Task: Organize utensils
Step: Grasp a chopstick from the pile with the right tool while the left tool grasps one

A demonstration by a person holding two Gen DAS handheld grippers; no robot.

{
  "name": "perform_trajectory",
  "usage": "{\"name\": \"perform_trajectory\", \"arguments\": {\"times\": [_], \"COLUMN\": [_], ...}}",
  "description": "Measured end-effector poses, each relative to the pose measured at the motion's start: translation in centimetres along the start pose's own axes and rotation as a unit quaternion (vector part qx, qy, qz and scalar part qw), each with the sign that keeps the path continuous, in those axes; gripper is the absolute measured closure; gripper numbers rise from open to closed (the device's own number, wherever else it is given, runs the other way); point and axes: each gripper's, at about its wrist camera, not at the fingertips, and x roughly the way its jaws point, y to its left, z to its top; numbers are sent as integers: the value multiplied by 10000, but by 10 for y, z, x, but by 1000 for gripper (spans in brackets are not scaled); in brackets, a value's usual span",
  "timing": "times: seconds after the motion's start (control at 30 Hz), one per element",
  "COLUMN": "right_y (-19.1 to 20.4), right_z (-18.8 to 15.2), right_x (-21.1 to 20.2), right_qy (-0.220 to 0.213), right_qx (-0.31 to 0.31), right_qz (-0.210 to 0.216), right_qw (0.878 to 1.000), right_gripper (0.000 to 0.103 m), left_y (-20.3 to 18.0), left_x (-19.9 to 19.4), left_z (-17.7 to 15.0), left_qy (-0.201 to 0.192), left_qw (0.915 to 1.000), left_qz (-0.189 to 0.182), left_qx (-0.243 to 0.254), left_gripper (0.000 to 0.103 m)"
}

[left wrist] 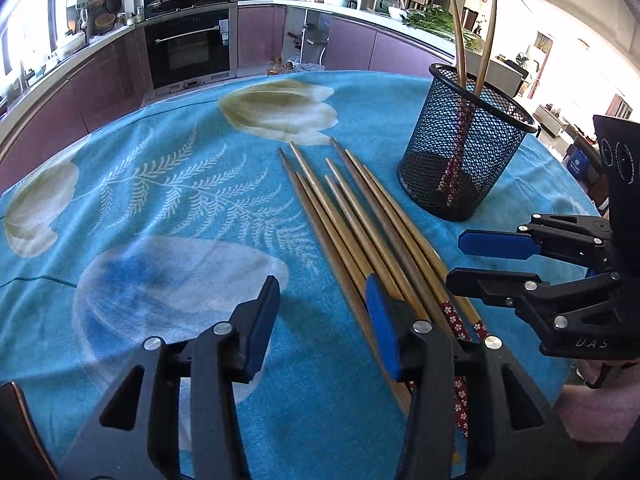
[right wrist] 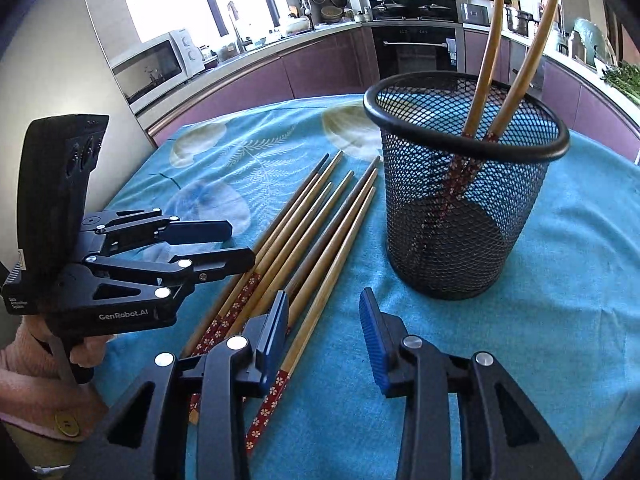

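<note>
Several wooden chopsticks (left wrist: 352,216) (right wrist: 320,216) with red flowered ends lie side by side on the blue flowered cloth. To their right stands a black mesh cup (left wrist: 460,160) (right wrist: 460,220) with two chopsticks (left wrist: 460,40) (right wrist: 488,60) leaning in it. My left gripper (left wrist: 320,304) (right wrist: 240,245) is open low over the near left of the bundle, its right finger lying above the sticks and only the outermost stick by its pad. My right gripper (right wrist: 324,320) (left wrist: 456,260) is open at the bundle's right side. The rightmost chopstick lies between its jaws near the left pad, not pressed.
The cloth (left wrist: 160,200) covers a round table whose far edge faces purple kitchen cabinets and an oven (left wrist: 188,48). A hand in a pink sleeve (right wrist: 36,364) holds the left gripper. The mesh cup stands close to the right gripper's right finger.
</note>
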Motion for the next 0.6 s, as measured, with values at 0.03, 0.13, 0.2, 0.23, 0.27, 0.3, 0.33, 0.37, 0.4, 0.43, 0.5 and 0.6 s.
{"name": "perform_trajectory", "arguments": {"times": [0.03, 0.13, 0.2, 0.23, 0.27, 0.3, 0.33, 0.37, 0.4, 0.43, 0.5, 0.6], "right_y": [-1, 1, 0, -1, -1, -2, -3, -3, -4, -5, -4, -2], "right_z": [-1, 0, -1, -1, -1, -2, -2, -3, -3, -3, -1, 1], "right_x": [1, 5, 5, 4, 3, 2, 1, 0, -1, -1, 0, 4], "right_qy": [21, 28, 34, 39, 43, 40, 36, 36, 34, 31, 31, 41], "right_qx": [10, -10, -35, -48, -58, -62, -55, -41, -21, -10, -29, -39], "right_qz": [-15, -55, -117, -148, -190, -235, -256, -257, -252, -251, -273, -289], "right_qw": [10000, 10000, 9999, 9999, 9998, 9997, 9997, 9997, 9997, 9997, 9996, 9996], "right_gripper": [70, 72, 76, 76, 76, 76, 76, 76, 76, 76, 76, 75], "left_y": [-1, -2, -2, -2, -1, 0, 1, 2, 2, 2, 1, -1], "left_x": [0, 0, 1, 1, 0, -1, -2, -3, -4, -4, -3, 0], "left_z": [0, 0, 1, 1, 0, -1, -2, -2, -3, -3, -2, 0], "left_qy": [4, 16, 34, 50, 65, 71, 70, 66, 70, 76, 84, 97], "left_qw": [10000, 9999, 9998, 9998, 9998, 9998, 9997, 9997, 9998, 9997, 9997, 9996], "left_qz": [31, 98, 168, 203, 199, 204, 214, 215, 208, 219, 221, 243], "left_qx": [17, 60, 55, 52, 43, 38, 32, 25, 24, 24, 44, 83], "left_gripper": [58, 58, 58, 58, 58, 58, 58, 58, 59, 58, 58, 60]}}
